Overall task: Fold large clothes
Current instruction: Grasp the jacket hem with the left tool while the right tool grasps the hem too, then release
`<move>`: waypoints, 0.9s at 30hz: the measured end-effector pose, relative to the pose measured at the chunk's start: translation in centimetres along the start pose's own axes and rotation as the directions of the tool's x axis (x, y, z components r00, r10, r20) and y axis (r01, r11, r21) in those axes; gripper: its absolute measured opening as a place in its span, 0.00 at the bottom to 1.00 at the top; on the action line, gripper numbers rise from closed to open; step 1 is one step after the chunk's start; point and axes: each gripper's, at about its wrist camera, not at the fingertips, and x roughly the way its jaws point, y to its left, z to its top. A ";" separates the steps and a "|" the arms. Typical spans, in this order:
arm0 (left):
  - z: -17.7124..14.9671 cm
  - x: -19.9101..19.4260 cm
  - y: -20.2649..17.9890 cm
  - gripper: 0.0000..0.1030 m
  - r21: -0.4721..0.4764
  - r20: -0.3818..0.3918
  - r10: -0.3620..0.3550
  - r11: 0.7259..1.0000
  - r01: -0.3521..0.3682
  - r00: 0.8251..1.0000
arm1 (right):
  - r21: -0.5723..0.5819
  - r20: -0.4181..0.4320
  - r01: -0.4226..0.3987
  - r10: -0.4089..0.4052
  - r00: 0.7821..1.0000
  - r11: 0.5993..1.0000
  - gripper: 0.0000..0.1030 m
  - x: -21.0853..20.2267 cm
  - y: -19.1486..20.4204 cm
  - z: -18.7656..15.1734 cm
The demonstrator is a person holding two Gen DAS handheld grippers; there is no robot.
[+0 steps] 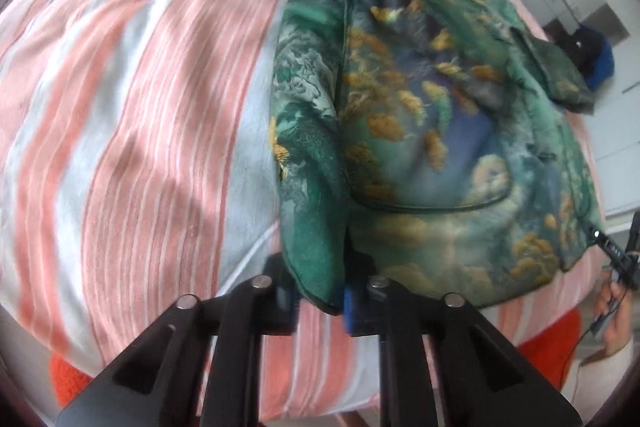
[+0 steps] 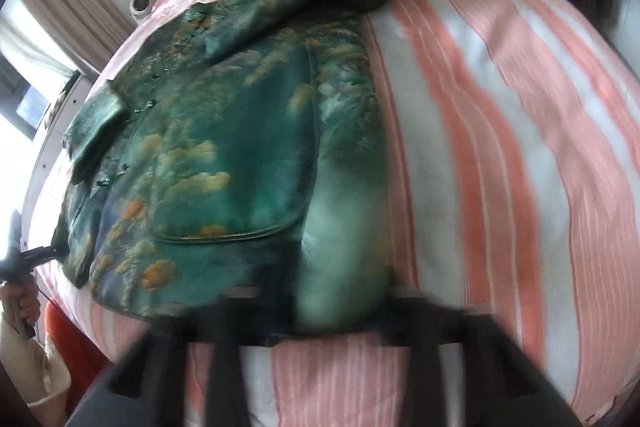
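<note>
A green jacket (image 1: pixel 420 115) printed with golden clouds lies spread on a pink-and-white striped bedsheet (image 1: pixel 140 131), one patch pocket (image 2: pixel 240 163) facing up. The left gripper (image 1: pixel 320 301) pinches the jacket's near hem corner between its pads. The right gripper (image 2: pixel 332 323) is blurred; it seems to clamp the opposite hem corner, where the fabric bunches between its fingers
</note>
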 end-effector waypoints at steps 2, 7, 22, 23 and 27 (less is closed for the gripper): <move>-0.4 -1.2 -0.1 0.07 0.005 0.020 -0.019 1.000 0.019 1.000 | -0.020 0.029 0.021 -0.021 0.999 1.000 0.13 -1.3 1.0 -0.3; -2.5 -4.9 0.8 0.06 0.032 0.036 -0.060 0.998 0.059 0.998 | -0.043 0.083 -0.006 0.010 0.997 0.999 0.11 -5.7 1.9 -1.0; -5.9 -3.2 4.1 0.07 0.044 -0.026 0.026 0.999 -0.025 0.999 | 0.075 0.022 0.012 -0.013 1.000 0.997 0.11 -4.5 -1.4 -7.1; -5.8 -2.6 3.8 0.07 0.059 -0.025 0.046 0.997 -0.045 0.999 | 0.069 0.020 0.020 -0.022 1.000 0.997 0.11 -4.1 -1.4 -6.8; -6.4 -2.4 2.5 0.08 0.103 0.001 0.098 0.990 -0.098 0.995 | 0.055 0.018 0.039 -0.040 0.999 0.998 0.11 -2.4 -0.9 -6.8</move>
